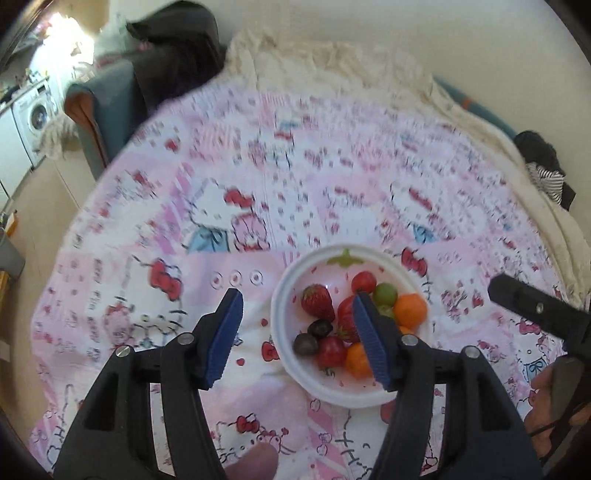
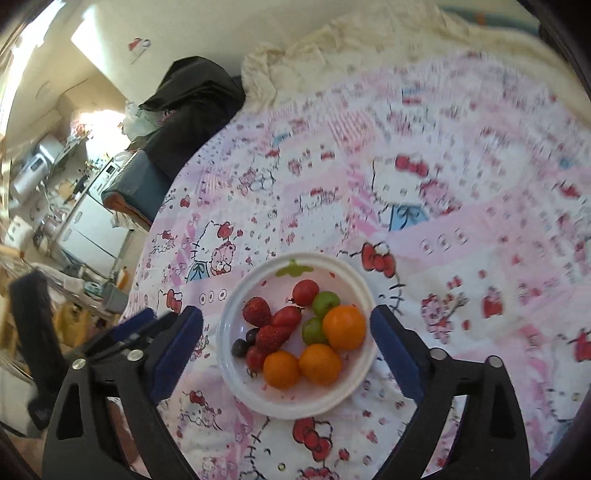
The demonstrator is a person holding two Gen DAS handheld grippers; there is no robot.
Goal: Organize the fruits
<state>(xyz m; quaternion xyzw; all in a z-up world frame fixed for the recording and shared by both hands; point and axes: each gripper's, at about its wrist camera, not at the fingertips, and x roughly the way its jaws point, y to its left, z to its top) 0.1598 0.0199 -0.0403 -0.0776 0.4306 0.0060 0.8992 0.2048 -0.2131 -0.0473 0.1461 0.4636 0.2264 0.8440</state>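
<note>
Pink cartoon-print cloth (image 2: 461,206) covers the surface, cream blanket (image 1: 332,70) bunched at far edge vs plain pale wall (image 1: 369,18). Teal chair (image 1: 96,110) w/ dark clothes (image 1: 177,51) to the left. Washer (image 1: 35,114) beyond, by white cabinets. Strong sunlight upper left. Cluttered shelves (image 2: 40,162) in right wrist view.

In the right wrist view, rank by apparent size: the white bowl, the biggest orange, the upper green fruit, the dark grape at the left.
1. White bowl
2. Biggest orange
3. Upper green fruit
4. Dark grape
</note>
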